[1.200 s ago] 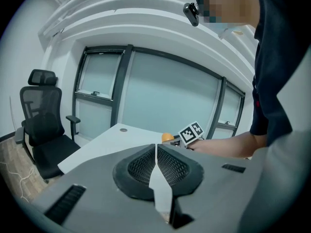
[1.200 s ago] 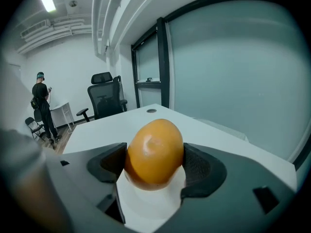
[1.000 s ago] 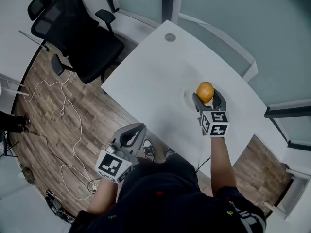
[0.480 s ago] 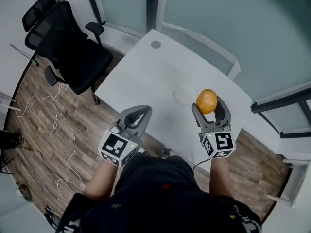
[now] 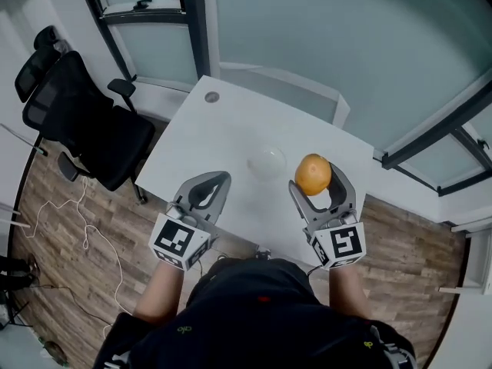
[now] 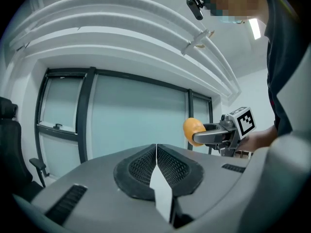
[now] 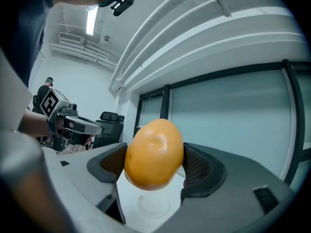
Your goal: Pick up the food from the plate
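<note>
My right gripper (image 5: pixel 315 181) is shut on an orange fruit (image 5: pixel 312 174), held up in the air well above the white table (image 5: pixel 231 129). In the right gripper view the orange (image 7: pixel 154 154) fills the gap between the two dark pads, with the small clear plate (image 7: pixel 153 204) far below on the table. The plate (image 5: pixel 267 161) looks empty and lies left of the fruit in the head view. My left gripper (image 5: pixel 211 186) is shut with nothing in it, raised near the table's front edge. From the left gripper view, the right gripper (image 6: pixel 214 135) and the orange (image 6: pixel 193 128) show at right.
A black office chair (image 5: pixel 77 133) stands left of the table. A round grommet (image 5: pixel 212 97) sits near the table's far corner. Glass partition walls with dark frames (image 5: pixel 192 21) run behind the table. Cables (image 5: pixel 84 229) lie on the wooden floor at left.
The right gripper has lifted the orange up off the plate and away toward me. The left gripper has risen to about the same height. The head view has shifted.
</note>
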`<state>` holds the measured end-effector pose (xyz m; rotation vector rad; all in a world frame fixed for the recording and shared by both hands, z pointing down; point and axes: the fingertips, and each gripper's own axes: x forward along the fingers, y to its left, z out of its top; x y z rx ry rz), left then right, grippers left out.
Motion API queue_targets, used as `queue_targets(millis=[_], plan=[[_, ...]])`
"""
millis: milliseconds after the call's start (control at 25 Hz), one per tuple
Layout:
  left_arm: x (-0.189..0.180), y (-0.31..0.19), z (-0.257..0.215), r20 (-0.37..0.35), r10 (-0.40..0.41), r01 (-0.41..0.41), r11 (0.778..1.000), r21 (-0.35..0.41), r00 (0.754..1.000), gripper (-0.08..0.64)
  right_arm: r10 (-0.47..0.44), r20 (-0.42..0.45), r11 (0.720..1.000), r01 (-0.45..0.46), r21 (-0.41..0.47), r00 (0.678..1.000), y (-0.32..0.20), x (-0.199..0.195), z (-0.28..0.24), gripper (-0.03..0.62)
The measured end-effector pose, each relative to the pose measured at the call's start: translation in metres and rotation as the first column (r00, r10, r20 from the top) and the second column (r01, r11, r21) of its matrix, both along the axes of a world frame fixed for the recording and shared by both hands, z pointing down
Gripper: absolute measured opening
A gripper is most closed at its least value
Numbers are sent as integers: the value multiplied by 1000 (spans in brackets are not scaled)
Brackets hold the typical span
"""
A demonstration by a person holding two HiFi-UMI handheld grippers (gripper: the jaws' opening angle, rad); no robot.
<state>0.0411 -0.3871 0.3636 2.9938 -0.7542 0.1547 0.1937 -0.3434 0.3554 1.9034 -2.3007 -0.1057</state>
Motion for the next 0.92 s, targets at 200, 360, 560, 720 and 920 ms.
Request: queue_targets(millis=[200,360,560,720,920], plan=[[7,7,-10,5,4,-4,1000,27,1000,23,21,6,1000,-22,16,1000,7,11,-7,371],[7,11,-13,9,1,-1,999,36,1000,23,19,4,999,-19,29,1000,8,14,-12,371],[0,14,-10,18,-8,7,1000,30,1000,23,14,16,999,-14,39,1000,7,12,-16,371],[-1,15,-11,14,-17,17,1000,23,1000,23,4,13,999,-5,39,1000,8,11,-15,371],[2,16,-12,14,-21,21,999,25,1000,23,2,14,1000,-3,29,1000,9,13,-14,371]])
